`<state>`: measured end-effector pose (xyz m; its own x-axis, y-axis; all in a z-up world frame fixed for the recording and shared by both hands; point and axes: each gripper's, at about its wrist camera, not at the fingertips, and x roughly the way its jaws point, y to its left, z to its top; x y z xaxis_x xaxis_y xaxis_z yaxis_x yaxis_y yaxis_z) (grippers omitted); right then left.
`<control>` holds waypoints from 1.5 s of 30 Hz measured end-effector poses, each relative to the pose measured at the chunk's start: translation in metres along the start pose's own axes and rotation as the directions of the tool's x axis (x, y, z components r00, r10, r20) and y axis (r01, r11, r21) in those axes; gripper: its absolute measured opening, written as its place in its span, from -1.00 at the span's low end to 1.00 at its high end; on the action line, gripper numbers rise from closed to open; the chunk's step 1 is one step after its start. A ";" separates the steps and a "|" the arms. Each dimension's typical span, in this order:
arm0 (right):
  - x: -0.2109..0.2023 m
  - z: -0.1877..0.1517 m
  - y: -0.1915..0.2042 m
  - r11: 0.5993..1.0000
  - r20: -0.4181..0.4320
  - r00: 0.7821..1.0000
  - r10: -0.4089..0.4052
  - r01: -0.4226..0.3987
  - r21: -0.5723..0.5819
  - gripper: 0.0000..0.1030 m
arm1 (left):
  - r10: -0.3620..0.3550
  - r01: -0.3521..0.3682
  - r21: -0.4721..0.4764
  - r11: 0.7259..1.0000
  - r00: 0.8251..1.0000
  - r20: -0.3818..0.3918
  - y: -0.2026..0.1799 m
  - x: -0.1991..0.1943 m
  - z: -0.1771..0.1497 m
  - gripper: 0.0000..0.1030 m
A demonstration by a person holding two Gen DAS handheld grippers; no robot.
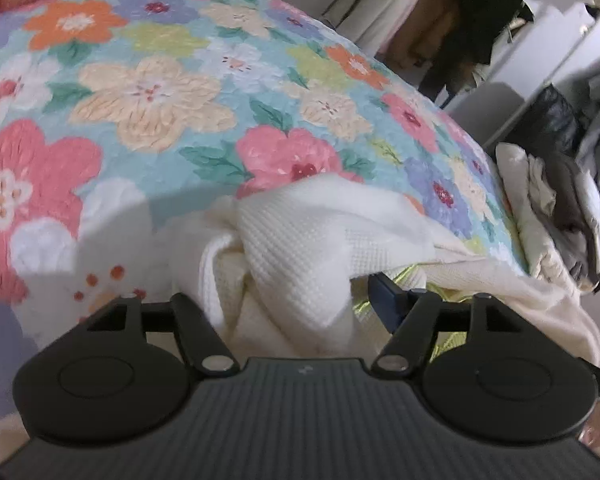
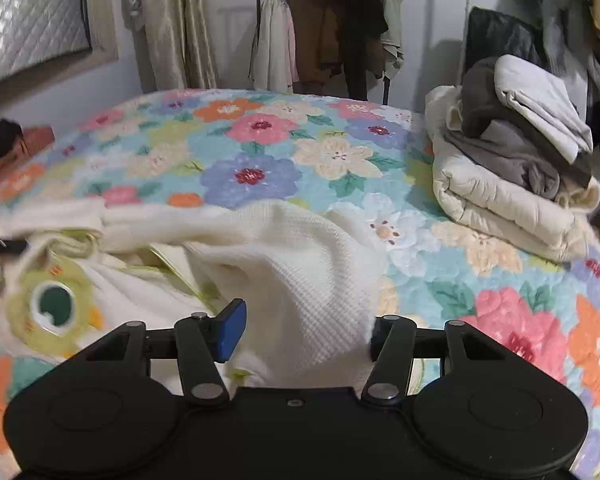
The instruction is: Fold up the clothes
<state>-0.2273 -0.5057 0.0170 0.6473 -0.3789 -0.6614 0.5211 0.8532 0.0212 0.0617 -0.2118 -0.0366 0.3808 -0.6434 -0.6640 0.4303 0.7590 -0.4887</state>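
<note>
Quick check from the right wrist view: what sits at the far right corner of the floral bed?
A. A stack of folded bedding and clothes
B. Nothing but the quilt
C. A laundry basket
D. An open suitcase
A: a stack of folded bedding and clothes rests on the floral quilt at the far right, well apart from the cream knit garment.

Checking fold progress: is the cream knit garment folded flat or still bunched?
Bunched. The cream knit garment lies humped and creased on the floral bedspread, without flat layers.

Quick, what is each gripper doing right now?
Left gripper: open, cream waffle-knit garment lying between the jaws.
Right gripper: open, same garment between the jaws.
</note>
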 end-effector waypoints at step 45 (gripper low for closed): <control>0.047 -0.027 0.069 0.928 0.118 0.992 -0.047 0.087 -0.363 -0.85 | 0.378 -0.436 0.188 0.880 0.883 0.276 0.000 -0.051 0.008 0.85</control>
<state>-0.1759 -0.4550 -0.0323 0.6829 -0.4582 -0.5689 0.3377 0.8886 -0.3104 0.0488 -0.1802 0.0019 0.7253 -0.3088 -0.6153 0.3667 0.9297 -0.0343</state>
